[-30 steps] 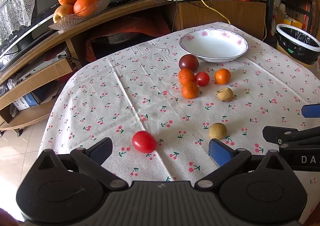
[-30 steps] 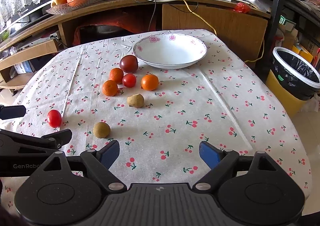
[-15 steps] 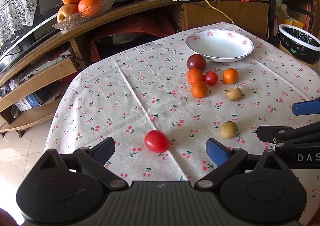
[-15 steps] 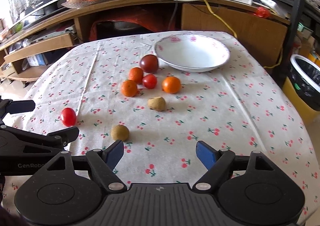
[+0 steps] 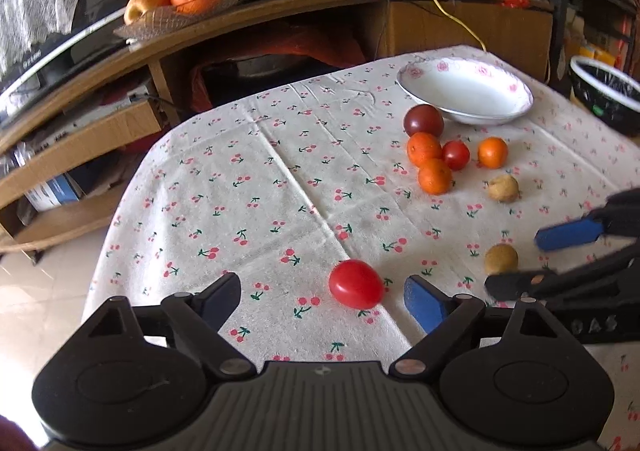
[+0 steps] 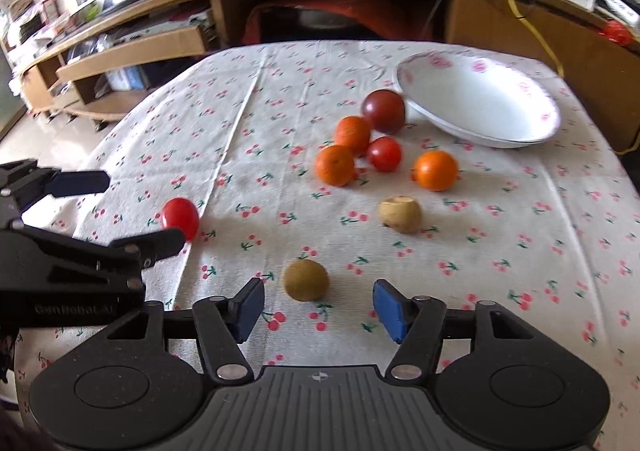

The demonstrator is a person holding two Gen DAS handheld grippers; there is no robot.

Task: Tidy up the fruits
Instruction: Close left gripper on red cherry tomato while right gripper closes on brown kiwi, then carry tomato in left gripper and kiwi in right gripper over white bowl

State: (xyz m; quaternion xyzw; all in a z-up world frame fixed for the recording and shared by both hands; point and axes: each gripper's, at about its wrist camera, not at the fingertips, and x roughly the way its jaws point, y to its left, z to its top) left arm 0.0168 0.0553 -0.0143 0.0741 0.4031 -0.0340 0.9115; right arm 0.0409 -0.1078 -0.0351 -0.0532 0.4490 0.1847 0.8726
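A cherry-print surface fills mid-frame, its left half bare; wooden shelves stand behind; left claw and right claw gape, holding nothing.

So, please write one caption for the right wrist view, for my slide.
Open right gripper faces a brown fruit; open left gripper nears a red tomato, white bowl behind.

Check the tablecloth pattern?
The tablecloth is off-white with small red cherries on green stems, clearest in the right wrist view.
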